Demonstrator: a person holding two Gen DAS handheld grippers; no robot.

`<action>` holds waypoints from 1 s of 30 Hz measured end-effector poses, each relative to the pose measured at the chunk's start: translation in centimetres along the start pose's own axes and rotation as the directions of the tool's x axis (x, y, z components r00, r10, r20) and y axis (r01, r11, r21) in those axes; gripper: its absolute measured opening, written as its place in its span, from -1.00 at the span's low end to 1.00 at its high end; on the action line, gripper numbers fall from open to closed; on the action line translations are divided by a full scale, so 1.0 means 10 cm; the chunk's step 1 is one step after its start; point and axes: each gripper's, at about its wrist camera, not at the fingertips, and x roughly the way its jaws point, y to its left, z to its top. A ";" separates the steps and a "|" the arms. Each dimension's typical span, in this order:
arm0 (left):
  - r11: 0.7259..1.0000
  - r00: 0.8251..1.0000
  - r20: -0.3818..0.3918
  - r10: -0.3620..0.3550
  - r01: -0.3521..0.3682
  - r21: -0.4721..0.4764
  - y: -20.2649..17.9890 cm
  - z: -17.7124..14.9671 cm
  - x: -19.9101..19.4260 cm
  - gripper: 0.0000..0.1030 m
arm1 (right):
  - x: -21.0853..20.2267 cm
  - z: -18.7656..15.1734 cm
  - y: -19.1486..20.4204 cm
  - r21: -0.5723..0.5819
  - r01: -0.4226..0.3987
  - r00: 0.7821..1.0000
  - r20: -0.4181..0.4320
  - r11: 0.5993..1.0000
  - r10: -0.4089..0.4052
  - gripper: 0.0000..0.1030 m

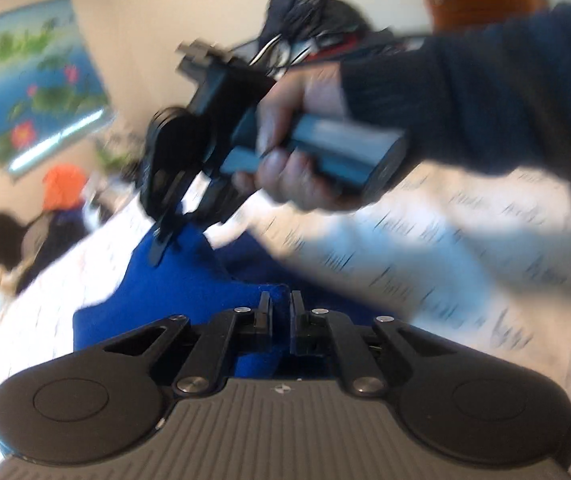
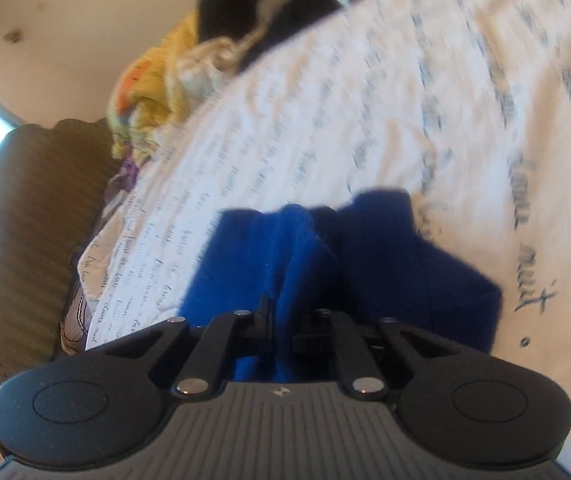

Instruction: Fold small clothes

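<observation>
A bright blue garment lies bunched on the printed white bedsheet. My left gripper sits at the garment's near edge, jaws nearly together with a fold of blue cloth pinched between them. Further back, a person's hand in a dark sleeve holds my right gripper, whose fingertips bite into a raised peak of the same cloth. In the right wrist view the blue garment rises in a ridge straight into my right gripper, which is shut on it. Both views are motion-blurred.
Loose clothes are heaped at the sheet's far edge: a yellow piece and dark pieces. A brown headboard borders the bed. A lotus poster hangs on the wall, above an orange item.
</observation>
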 end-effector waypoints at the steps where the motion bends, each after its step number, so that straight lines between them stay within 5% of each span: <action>1: 1.000 1.000 -0.003 -0.013 0.013 -0.001 -0.02 0.01 0.05 -0.79 | -0.06 0.02 -0.06 0.000 0.020 1.000 0.010 1.000 -0.020 -0.85; 5: 0.994 0.992 -0.095 -0.084 0.076 -0.077 -0.01 -0.02 0.33 -0.77 | -0.03 -0.08 -0.50 0.100 0.089 0.996 -0.022 0.991 -0.088 -0.83; 7: 0.981 0.987 -0.072 -0.140 0.129 -0.145 0.09 -0.06 0.25 -0.54 | -0.08 -0.18 -0.59 0.163 0.047 0.998 0.027 0.986 -0.052 -0.76; 9: 0.965 0.983 -0.020 -0.182 0.175 -0.197 0.26 -0.11 0.08 0.78 | -0.20 -0.24 -0.59 0.203 0.026 0.995 0.089 0.979 -0.044 -0.60; 10: 0.962 0.985 0.012 -0.170 0.169 -0.213 0.35 -0.14 -0.01 0.98 | -0.28 -0.26 -0.56 0.200 0.009 0.991 0.128 0.980 -0.036 -0.39; 11: 0.962 0.988 0.056 -0.141 0.150 -0.229 0.45 -0.18 -0.12 1.00 | -0.38 -0.29 -0.55 0.198 0.004 0.986 0.165 0.980 -0.037 0.04; 13: 0.944 0.992 0.068 -0.109 0.124 -0.304 0.75 -0.27 -0.18 1.00 | -0.51 -0.32 -0.55 0.193 0.039 0.970 0.230 0.980 -0.084 0.64; 17: 0.844 0.999 -0.035 -0.037 0.012 -0.537 1.52 -0.46 0.12 1.00 | -0.42 -0.26 -0.66 0.216 0.101 0.976 0.167 0.971 -0.138 0.63; 22: 0.548 0.987 -0.117 -0.112 -0.037 -0.836 2.47 -0.78 0.80 0.81 | -0.18 -0.23 -0.64 0.190 0.082 0.988 0.115 0.978 -0.105 0.62; 24: 0.468 0.975 -0.108 -0.192 -0.005 -0.884 2.73 -0.81 1.05 0.81 | -0.11 -0.21 -0.58 0.176 0.085 0.989 0.101 0.981 -0.103 0.62; 26: 0.440 0.965 -0.106 -0.240 0.010 -0.898 2.85 -0.84 1.33 0.68 | -0.06 -0.21 -0.52 0.159 0.086 0.990 0.098 0.984 -0.103 0.59; 27: 0.455 0.970 -0.101 -0.221 0.011 -0.890 2.82 -0.84 1.33 -0.08 | -0.03 -0.22 -0.51 0.153 0.096 0.989 0.094 0.984 -0.111 0.47; 28: 0.461 0.962 -0.115 -0.246 0.012 -0.887 2.84 -0.82 1.42 -0.77 | 0.01 -0.21 -0.51 0.160 0.107 0.990 0.071 0.981 -0.119 -0.32; 29: 0.472 0.966 -0.125 -0.225 -0.005 -0.882 2.85 -0.79 1.48 -0.68 | 0.04 -0.21 -0.52 0.172 0.098 0.992 0.057 0.980 -0.109 -0.72; 30: 0.481 0.966 -0.143 -0.214 -0.023 -0.876 2.87 -0.74 1.51 -0.69 | 0.03 -0.21 -0.48 0.161 0.097 0.991 0.080 0.982 -0.111 -0.72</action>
